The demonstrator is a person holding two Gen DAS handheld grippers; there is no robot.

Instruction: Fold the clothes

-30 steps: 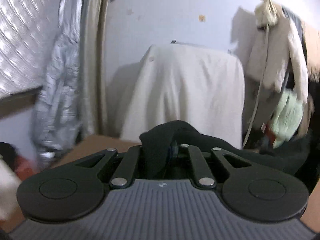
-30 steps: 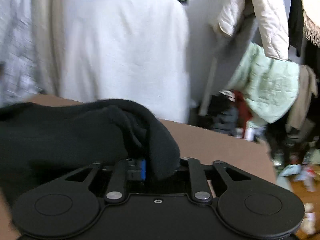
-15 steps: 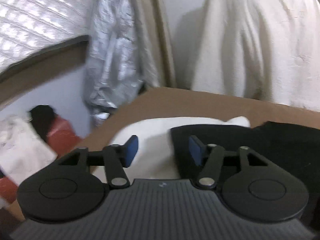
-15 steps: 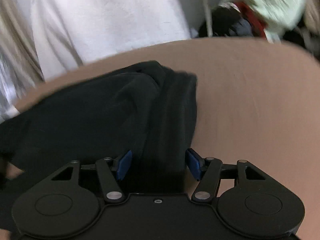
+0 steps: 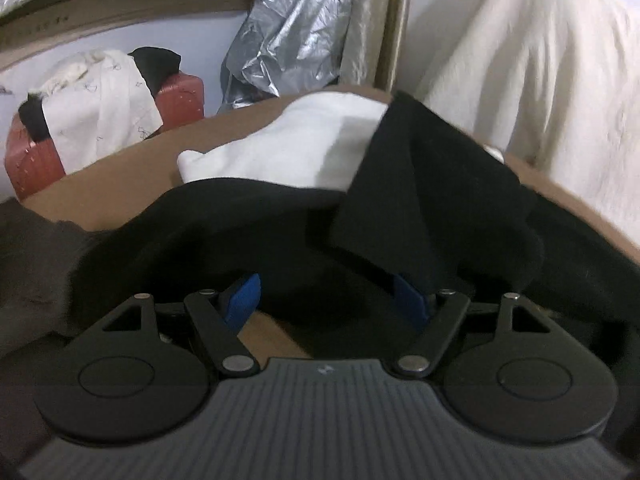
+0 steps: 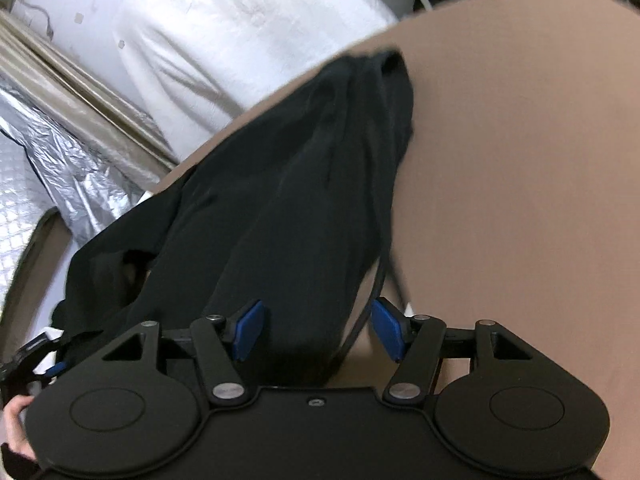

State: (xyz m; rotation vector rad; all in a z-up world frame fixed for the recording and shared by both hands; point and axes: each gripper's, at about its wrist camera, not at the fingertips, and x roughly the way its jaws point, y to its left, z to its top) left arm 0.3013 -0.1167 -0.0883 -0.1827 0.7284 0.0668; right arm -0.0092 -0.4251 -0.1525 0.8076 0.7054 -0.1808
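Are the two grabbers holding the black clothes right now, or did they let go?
Neither is holding anything. The left gripper and right gripper are both open, with the black garment lying loose between their blue pads on the brown table.

Left wrist view sits low over the brown table (image 5: 132, 168), close above the black garment (image 5: 432, 208), facing the far edge, red suitcase (image 5: 180, 92) and silver sheet (image 5: 288, 36) beyond. Right wrist view looks steeply down, close, along the same black garment (image 6: 304, 184) toward the far edge. Both share garment, table (image 6: 520, 184), cream cloth (image 5: 552, 80).
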